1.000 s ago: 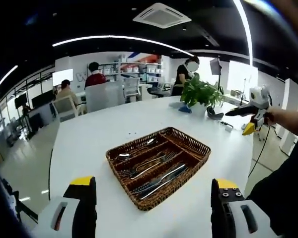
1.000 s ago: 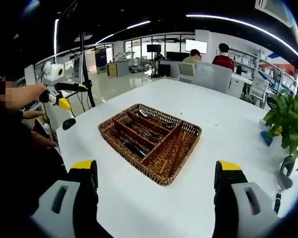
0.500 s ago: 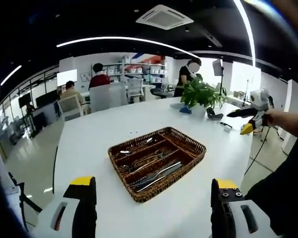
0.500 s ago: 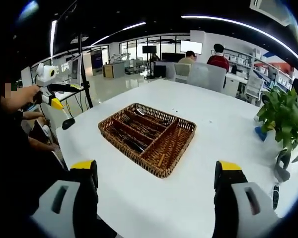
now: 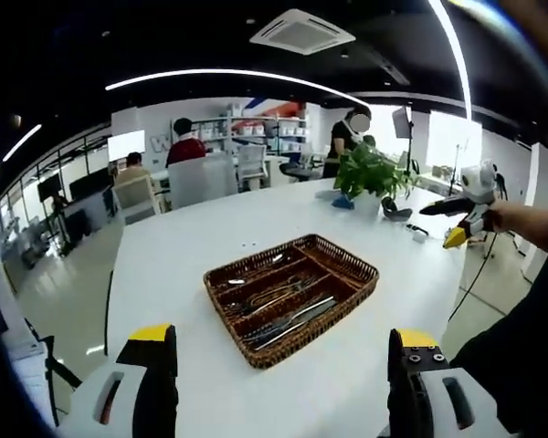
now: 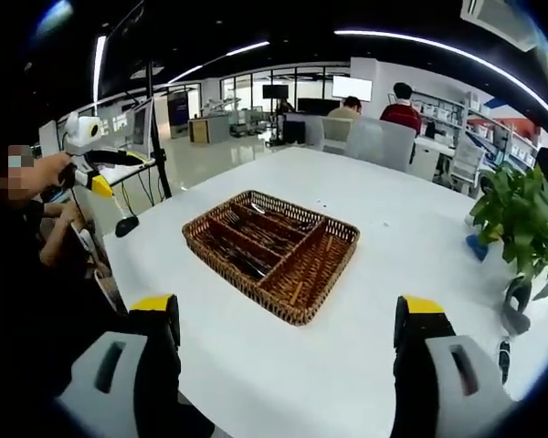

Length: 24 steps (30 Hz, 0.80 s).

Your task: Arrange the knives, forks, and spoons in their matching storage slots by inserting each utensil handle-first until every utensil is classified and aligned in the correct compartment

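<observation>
A brown wicker tray (image 5: 324,321) with lengthwise compartments sits mid-table on the white table (image 5: 183,265). Metal forks (image 5: 276,294) lie in a middle slot, knives (image 5: 294,319) in the nearest slot, and small spoons (image 5: 256,270) farther back. The slot toward the plant looks empty. My left gripper (image 5: 283,374) hangs open in front of the tray, nothing between its jaws. From the other side, my right gripper (image 6: 288,365) is open too, short of the tray (image 6: 329,281) and its utensils (image 6: 256,239). Each gripper also shows in the other's view, held up off the table edge: the right gripper (image 5: 458,219) and the left gripper (image 6: 96,160).
A potted plant (image 5: 370,173) and a small black object (image 5: 393,212) stand near the table's far end; the plant (image 6: 521,219) is also at the right of the right gripper view. People sit at desks behind (image 5: 187,141). A stand pole (image 6: 151,119) rises by the table's left edge.
Both views have drifted slightly with the hands, so the tray sits a little differently in each picture. The tray, the utensils and both grippers' jaws are unchanged.
</observation>
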Motion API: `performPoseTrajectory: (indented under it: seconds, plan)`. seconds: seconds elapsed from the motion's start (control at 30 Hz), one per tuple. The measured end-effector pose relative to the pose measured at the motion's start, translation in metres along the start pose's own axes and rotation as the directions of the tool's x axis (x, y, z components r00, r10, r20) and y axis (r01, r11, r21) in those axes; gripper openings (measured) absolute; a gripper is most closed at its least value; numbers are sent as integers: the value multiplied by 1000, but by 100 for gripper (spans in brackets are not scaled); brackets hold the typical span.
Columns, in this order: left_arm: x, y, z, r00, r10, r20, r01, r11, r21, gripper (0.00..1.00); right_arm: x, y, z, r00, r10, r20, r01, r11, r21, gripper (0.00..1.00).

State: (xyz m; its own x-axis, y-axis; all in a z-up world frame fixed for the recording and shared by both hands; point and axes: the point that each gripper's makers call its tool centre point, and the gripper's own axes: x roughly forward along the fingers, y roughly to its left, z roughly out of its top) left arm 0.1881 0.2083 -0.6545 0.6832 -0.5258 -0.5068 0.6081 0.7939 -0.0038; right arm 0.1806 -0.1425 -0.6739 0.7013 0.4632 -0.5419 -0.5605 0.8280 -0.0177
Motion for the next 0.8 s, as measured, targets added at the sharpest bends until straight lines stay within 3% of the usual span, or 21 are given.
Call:
performPoseTrajectory:
  seconds: [0.8]
  plan:
    - [-6,0,12,1000,18,8,-18,1000,18,100,-1,1,-6,1000,-2,-2,2,1000,4,99]
